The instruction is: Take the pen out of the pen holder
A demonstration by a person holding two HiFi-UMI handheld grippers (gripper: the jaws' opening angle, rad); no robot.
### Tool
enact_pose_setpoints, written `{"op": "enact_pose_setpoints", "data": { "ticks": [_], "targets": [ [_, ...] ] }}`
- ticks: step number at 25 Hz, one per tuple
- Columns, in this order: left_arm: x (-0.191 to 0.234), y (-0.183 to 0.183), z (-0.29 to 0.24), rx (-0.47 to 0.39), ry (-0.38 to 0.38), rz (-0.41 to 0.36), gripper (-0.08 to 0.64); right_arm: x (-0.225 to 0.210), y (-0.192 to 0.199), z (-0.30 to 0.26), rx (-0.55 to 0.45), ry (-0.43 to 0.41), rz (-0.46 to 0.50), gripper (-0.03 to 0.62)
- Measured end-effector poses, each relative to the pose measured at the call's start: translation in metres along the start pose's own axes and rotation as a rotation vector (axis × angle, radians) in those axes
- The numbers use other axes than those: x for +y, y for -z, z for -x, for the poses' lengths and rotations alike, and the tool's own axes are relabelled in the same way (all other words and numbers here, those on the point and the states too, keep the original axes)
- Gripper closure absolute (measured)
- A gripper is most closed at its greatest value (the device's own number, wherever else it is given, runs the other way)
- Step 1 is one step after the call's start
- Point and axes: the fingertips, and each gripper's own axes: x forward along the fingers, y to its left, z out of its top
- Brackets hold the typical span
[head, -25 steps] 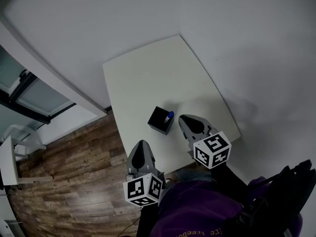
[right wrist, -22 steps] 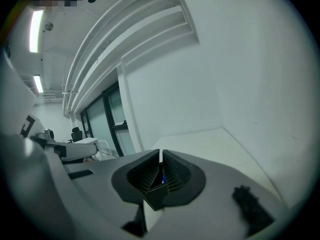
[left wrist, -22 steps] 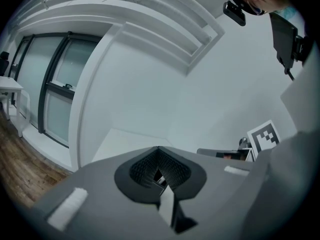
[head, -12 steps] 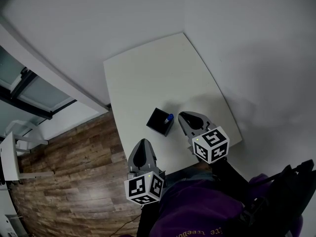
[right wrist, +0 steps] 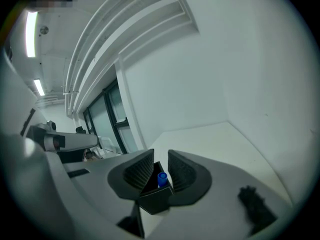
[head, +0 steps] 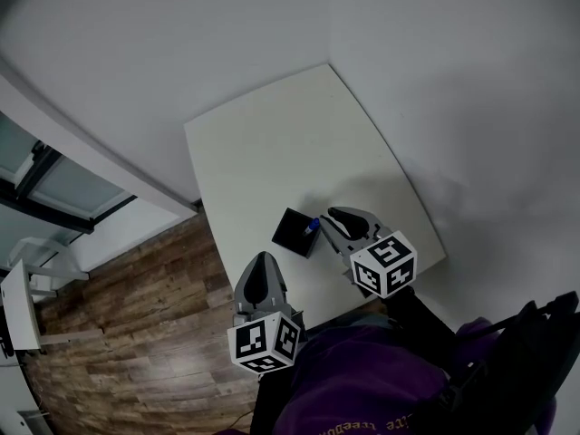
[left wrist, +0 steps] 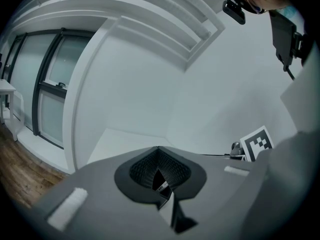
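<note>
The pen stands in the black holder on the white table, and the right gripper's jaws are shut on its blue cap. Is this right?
Not quite. The right gripper view shows the right gripper with its jaws apart and the pen between them, not gripped. The rest holds.

i see a pale rectangular tabletop set into a corner of plain white walls at 12 o'clock. brown wood-plank floor lies at 8 o'clock, dark-framed glass windows at 9 o'clock. the right gripper view shows a lit ceiling strip light at 10 o'clock.
</note>
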Motion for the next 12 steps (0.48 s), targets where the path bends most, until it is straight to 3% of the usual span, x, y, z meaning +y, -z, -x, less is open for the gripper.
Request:
{"op": "enact_pose_setpoints", "data": {
  "ticks": [12],
  "targets": [
    [0.017,-0.002,-0.009,0.012,0.024,0.009,0.554,0.0,0.023,-0.024,0.095,0.032,0.008,0.499]
  ]
}}
